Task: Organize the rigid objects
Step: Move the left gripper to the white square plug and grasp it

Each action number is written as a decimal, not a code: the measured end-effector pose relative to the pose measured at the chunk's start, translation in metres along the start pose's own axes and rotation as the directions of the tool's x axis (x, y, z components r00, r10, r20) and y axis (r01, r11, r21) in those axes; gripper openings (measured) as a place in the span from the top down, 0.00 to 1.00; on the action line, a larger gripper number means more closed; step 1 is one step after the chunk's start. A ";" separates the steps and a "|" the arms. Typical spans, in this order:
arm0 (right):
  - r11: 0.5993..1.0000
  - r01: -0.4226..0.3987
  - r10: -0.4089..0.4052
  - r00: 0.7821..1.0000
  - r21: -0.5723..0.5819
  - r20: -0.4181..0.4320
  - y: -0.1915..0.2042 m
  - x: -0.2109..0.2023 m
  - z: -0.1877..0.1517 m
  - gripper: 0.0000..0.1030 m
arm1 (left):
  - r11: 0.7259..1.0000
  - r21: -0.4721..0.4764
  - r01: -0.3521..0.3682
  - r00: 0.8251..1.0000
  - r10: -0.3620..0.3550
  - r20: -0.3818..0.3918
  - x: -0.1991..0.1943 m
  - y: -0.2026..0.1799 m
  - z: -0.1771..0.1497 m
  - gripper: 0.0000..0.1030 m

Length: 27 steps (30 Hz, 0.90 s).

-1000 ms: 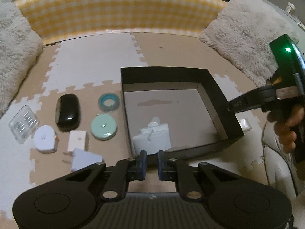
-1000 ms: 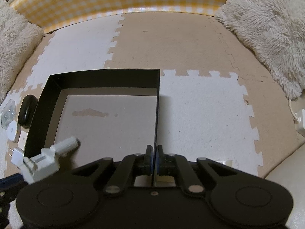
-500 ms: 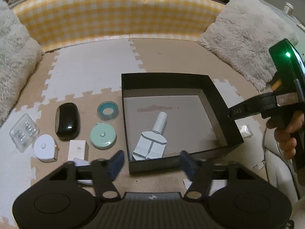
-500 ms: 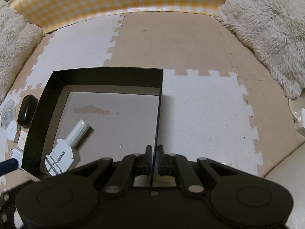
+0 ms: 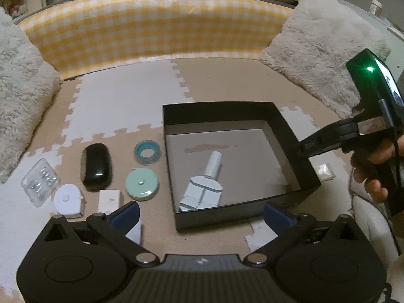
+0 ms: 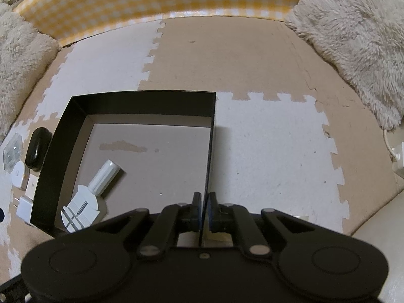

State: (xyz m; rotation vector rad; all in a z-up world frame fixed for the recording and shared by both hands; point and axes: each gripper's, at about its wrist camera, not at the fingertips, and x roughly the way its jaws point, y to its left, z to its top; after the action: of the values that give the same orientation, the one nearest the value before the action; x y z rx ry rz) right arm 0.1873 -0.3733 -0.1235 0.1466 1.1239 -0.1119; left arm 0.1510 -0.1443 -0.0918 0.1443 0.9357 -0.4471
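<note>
Box (image 5: 227,116) first: black, open-topped, sitting on the foam puzzle mat (image 5: 121,101), and the white plastic tool (image 5: 204,189) lies flat inside near the front-left corner, its round handle pointing toward the far wall.

Left gripper (image 5: 200,213) is spread wide with nothing between its blue pads, hanging just in front of the box's near wall. Right gripper (image 6: 205,210) is pinched tight on the box's right wall, the thin black edge sandwiched between its fingers.

Left wrist view is the only one showing the whole lineup on the mat left of the box: teal ring (image 5: 147,151), mint round tape measure (image 5: 142,183), black oval case (image 5: 96,166), white round tape measure (image 5: 68,200), small white block (image 5: 109,199) and clear blister pack (image 5: 40,181). It also catches the right hand (image 5: 373,166) on the other handle. Right wrist view only clips those items at its left edge, but shows the grip on the wall up close, plus the fluffy cushion (image 6: 358,38) at the mat's far right.
</note>
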 end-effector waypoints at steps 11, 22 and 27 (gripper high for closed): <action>1.000 0.010 -0.010 1.000 -0.017 0.006 0.002 0.000 -0.001 0.95 | 0.994 -0.093 -0.051 0.997 0.055 0.047 -0.008 0.043 0.010 0.00; 1.000 0.011 -0.011 1.000 -0.014 -0.001 0.002 0.000 -0.001 0.95 | 0.969 -0.172 -0.177 0.983 0.183 0.023 0.001 0.094 0.014 0.00; 1.000 0.010 -0.011 1.000 -0.014 -0.002 0.002 0.001 -0.001 0.95 | 0.983 -0.060 -0.173 0.985 0.173 -0.006 0.011 0.090 0.007 0.16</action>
State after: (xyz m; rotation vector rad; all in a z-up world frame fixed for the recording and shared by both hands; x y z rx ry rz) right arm 0.1870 -0.3711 -0.1245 0.1284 1.1278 -0.1132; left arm 0.2009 -0.0695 -0.1026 0.1693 0.9279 -0.2573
